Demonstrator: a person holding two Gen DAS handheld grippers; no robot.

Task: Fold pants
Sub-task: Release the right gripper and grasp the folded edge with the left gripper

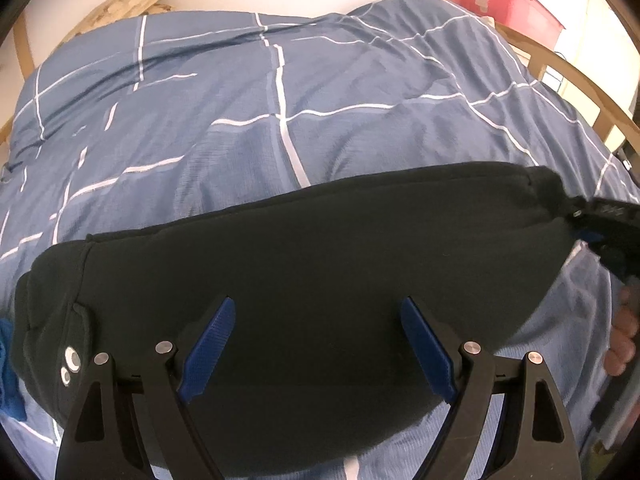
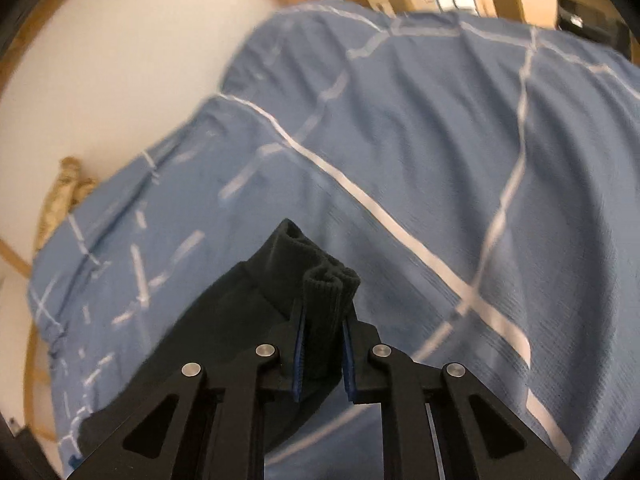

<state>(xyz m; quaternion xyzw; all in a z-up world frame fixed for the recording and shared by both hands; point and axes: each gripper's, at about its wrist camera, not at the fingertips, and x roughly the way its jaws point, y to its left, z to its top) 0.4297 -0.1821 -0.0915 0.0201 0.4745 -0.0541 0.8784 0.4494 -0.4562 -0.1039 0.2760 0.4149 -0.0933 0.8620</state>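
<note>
While I hold station over the bed, the black sweatpants (image 1: 312,264) lie folded lengthwise across the blue checked duvet (image 1: 248,112), a long dark band running from about eight o'clock to two o'clock in the left wrist view. My left gripper (image 1: 318,344) hovers over the middle of that band with its blue pads (image 1: 208,348) spread wide and nothing between them. My right gripper (image 2: 323,344) is clamped on the ribbed ankle cuffs (image 2: 328,292); both cuffs bunch up out of the closed pads toward twelve o'clock, and in the left view the same tool shows at three o'clock on the far end of the garment.

I judge the fabric as a thick, soft knit: light, limp, not slippery, likely to sag between any two held points and to drag on the duvet. The ribbed cuffs give a firm bite. For the other end I would take the waistband edge (image 1: 86,248) near nine o'clock, pinching all layers so the stack does not slide apart.

Two small white round marks (image 1: 70,364), perhaps eyelets, sit at eight o'clock near the waist. A red box (image 1: 508,0) at one o'clock carries a label too small to read. I can make out no brand or writing on the pants.
</note>
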